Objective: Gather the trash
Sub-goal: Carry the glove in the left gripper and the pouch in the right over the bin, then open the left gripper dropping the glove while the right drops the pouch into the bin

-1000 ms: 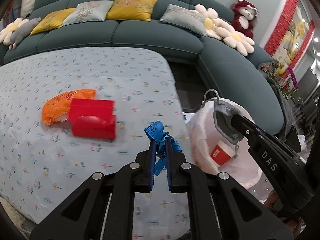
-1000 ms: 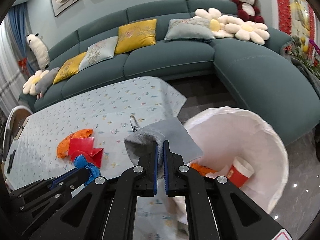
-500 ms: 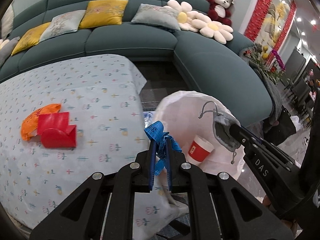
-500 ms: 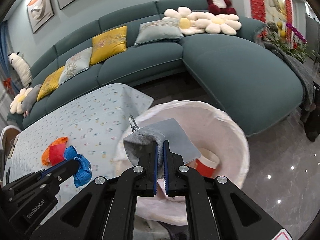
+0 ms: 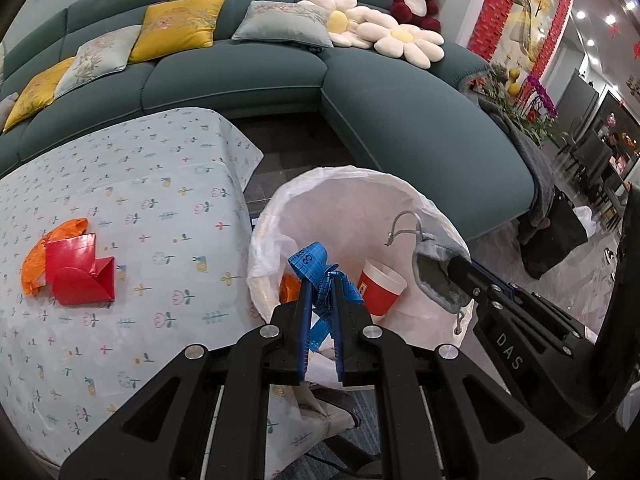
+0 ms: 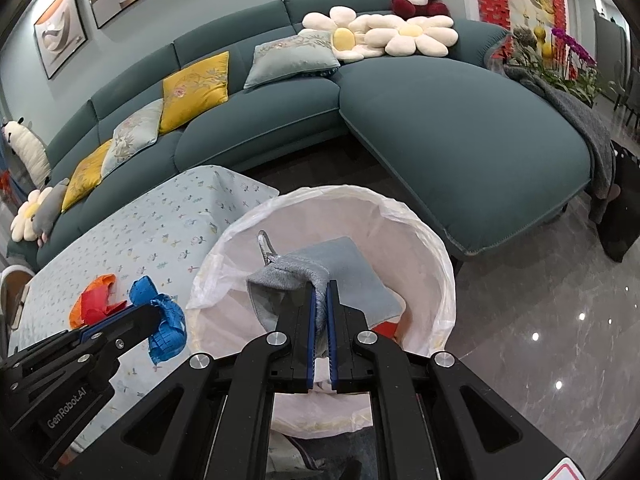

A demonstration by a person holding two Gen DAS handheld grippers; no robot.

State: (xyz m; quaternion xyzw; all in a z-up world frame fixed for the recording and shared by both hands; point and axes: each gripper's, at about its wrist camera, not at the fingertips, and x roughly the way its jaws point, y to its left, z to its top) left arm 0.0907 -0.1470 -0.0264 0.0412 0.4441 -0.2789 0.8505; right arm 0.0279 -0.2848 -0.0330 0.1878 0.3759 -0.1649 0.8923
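Swung off the surface to hover above the bin bag: left tool pinching blue tape, right tool clamped on grey pouch, poised for dropping.

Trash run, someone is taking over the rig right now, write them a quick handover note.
Left claw: shut on the blue tape measure, at the near rim of the white-lined bin.
Right claw: shut on the grey pouch, over the bin mouth.
Done: red paper cup and an orange scrap already in the bin.
Left: release both items, then fetch the red box and orange wrapper from the table.
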